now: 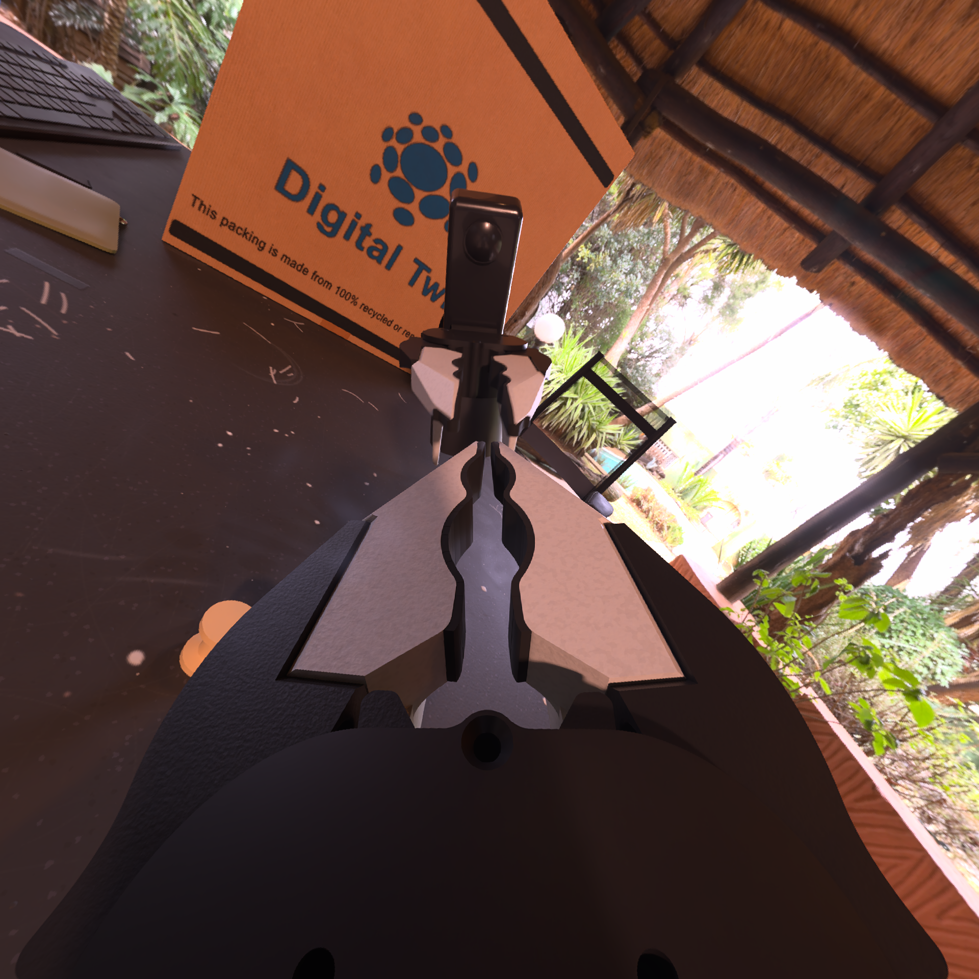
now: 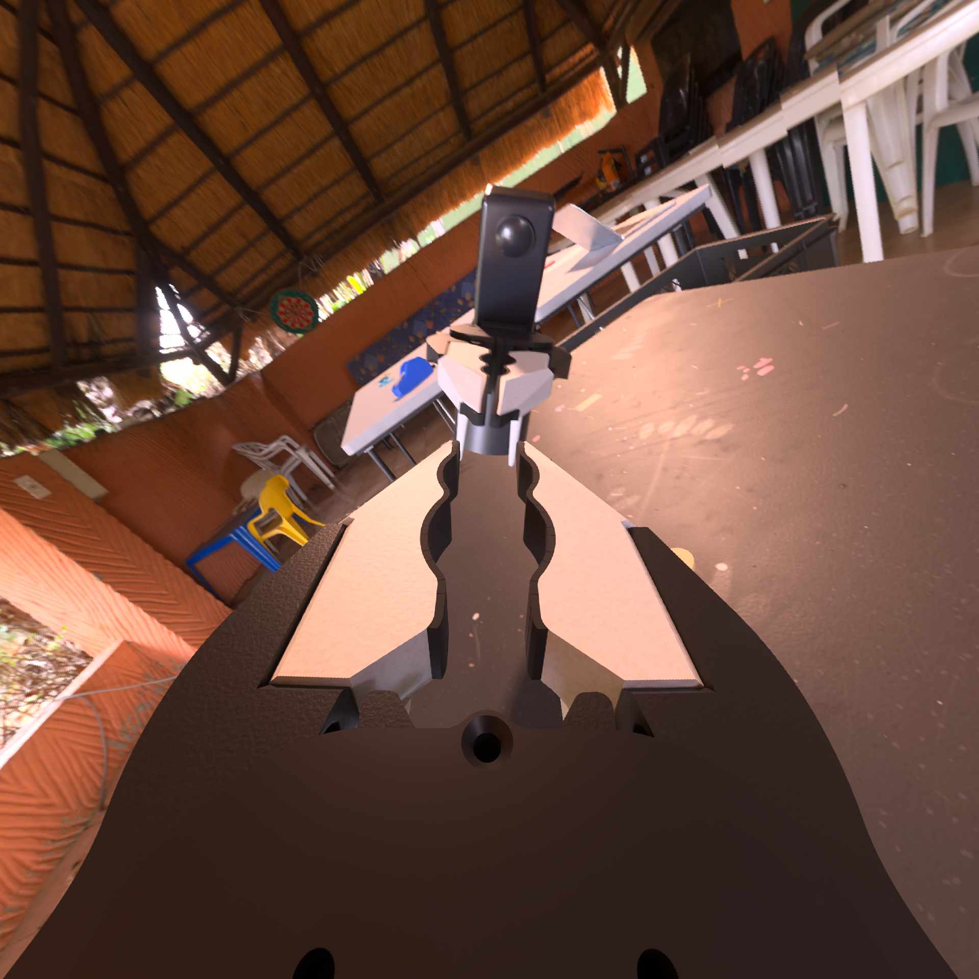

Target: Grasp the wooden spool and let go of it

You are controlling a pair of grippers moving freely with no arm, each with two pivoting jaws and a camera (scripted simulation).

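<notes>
Left tongs (image 1: 487,450) nearly closed and empty; right tongs (image 2: 487,450) parted, facing them.

The dark, scuffed table (image 1: 159,477) carried 1 orange cardboard box (image 1: 371,132), 1 black keyboard (image 1: 58,100), 1 pale flat pad (image 1: 58,212) and 1 wooden spool (image 1: 209,638) lying on its side.

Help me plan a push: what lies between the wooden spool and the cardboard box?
Only bare scratched tabletop, from wooden spool to cardboard box, in the left wrist view.
</notes>
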